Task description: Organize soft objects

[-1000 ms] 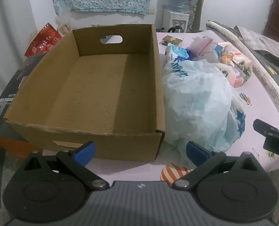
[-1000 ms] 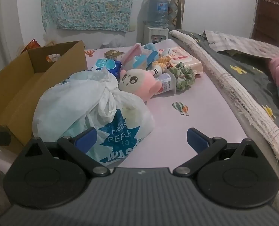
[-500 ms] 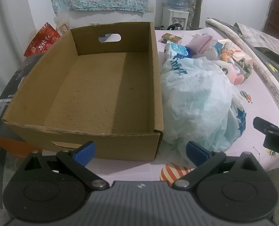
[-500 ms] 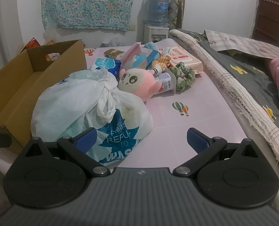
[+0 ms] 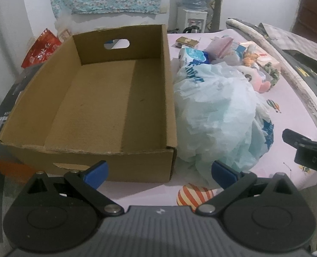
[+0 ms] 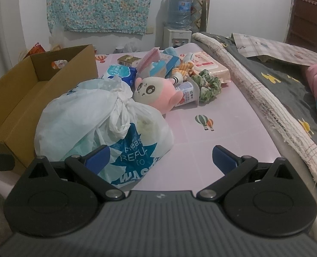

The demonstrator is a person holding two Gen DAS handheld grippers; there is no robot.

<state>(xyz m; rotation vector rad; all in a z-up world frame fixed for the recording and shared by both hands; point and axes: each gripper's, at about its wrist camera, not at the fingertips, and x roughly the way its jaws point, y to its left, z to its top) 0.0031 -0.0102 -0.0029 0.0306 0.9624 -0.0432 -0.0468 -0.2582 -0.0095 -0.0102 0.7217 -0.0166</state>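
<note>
Right wrist: plastic bag [image 6: 90,124] touching left finger of spread right gripper [image 6: 160,160].

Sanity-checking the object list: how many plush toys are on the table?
1 clearly: a pink plush behind the tied plastic bag, beside the green scrunchie. The pile behind could hide more.

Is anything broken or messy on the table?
Yes, a bit. The cardboard box has a ragged, torn front edge. Beside it, the soft things sit in a jumble: a tied plastic bag, then a pink plush toy tipped over against a small bottle lying on its side, with a green scrunchie next to them. Nothing looks spilled.
</note>
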